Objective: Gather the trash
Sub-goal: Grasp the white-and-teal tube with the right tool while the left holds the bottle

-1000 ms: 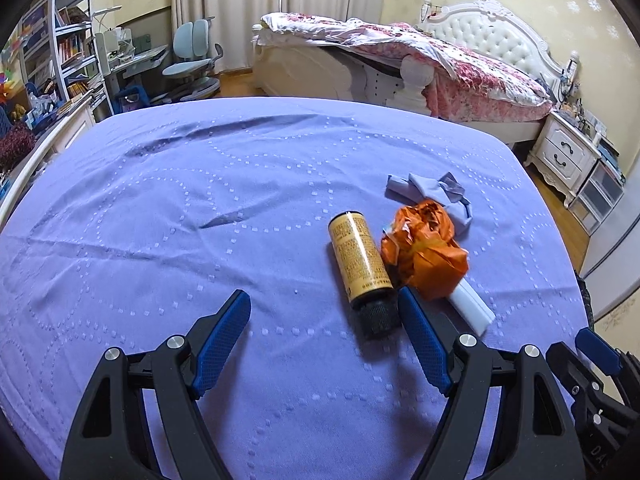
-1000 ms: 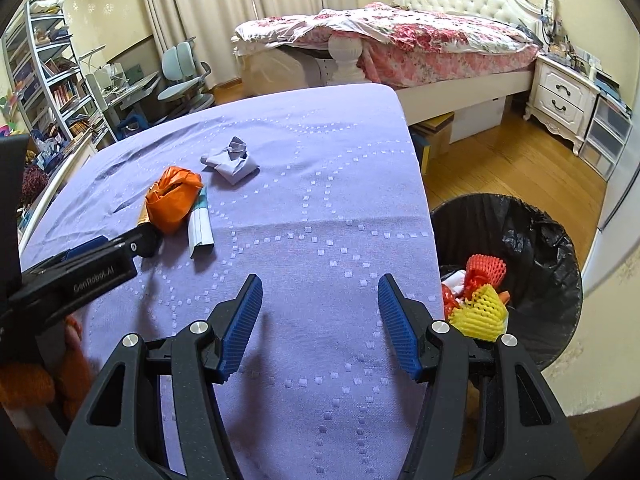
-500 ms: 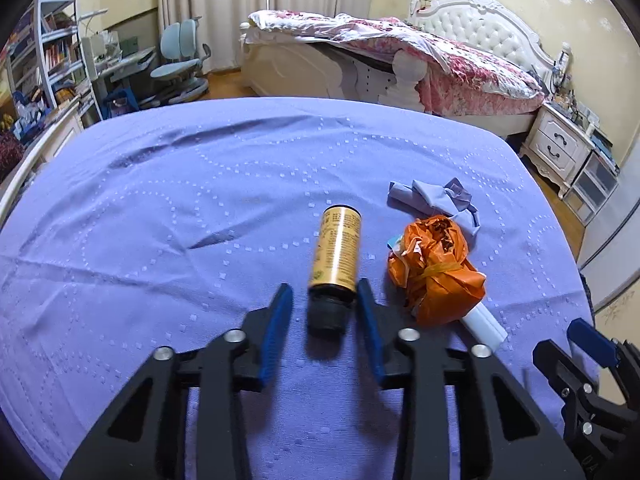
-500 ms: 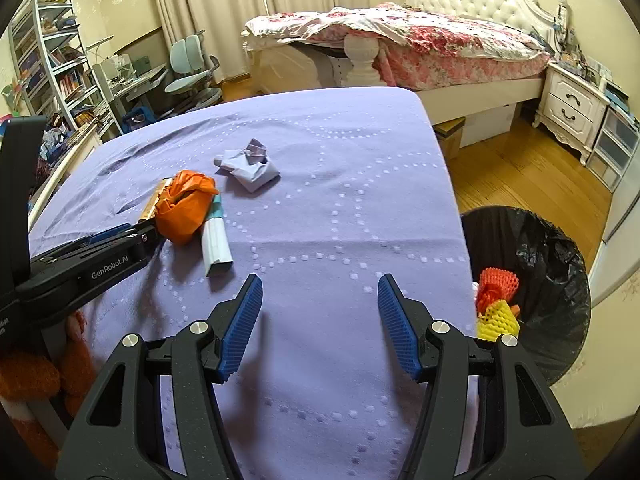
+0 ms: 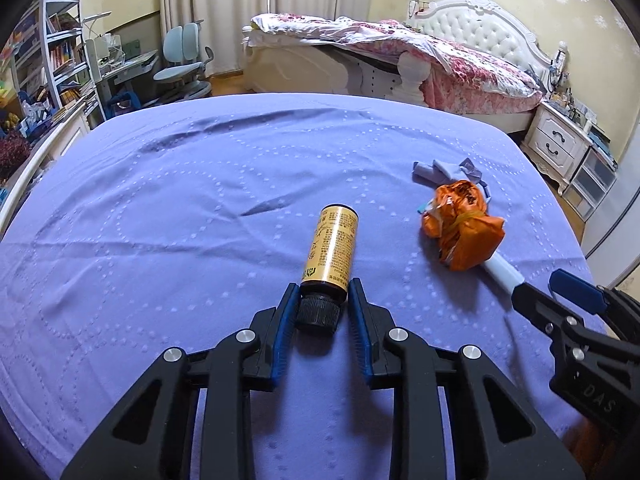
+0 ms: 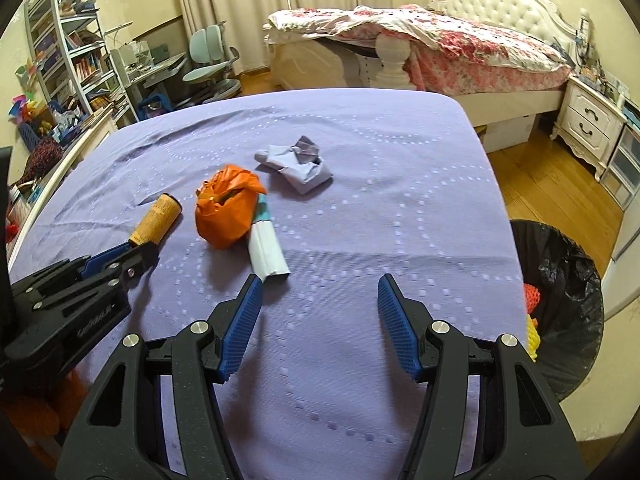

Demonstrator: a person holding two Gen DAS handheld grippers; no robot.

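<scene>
A gold-labelled bottle [image 5: 331, 247] with a black cap lies on the purple cloth. My left gripper [image 5: 322, 292] is shut on the bottle at its cap end; it also shows in the right wrist view [image 6: 138, 254], where the bottle [image 6: 157, 219] lies at the left. An orange crumpled bag [image 6: 227, 211] lies on a white tube [image 6: 265, 249]. A crumpled lavender paper [image 6: 298, 165] lies beyond them. My right gripper [image 6: 320, 300] is open and empty above the cloth, its left finger just short of the tube's near end.
A black-lined trash bin [image 6: 560, 312] with red and yellow netting stands on the floor off the table's right edge. A bed [image 6: 420, 48] and nightstand [image 6: 592, 128] stand beyond. Shelves and a desk chair [image 6: 208, 64] are at the far left.
My left gripper closed from wide open onto the bottle's cap end. My right gripper moved left and forward toward the white tube; the bin slid to the right edge of its view.
</scene>
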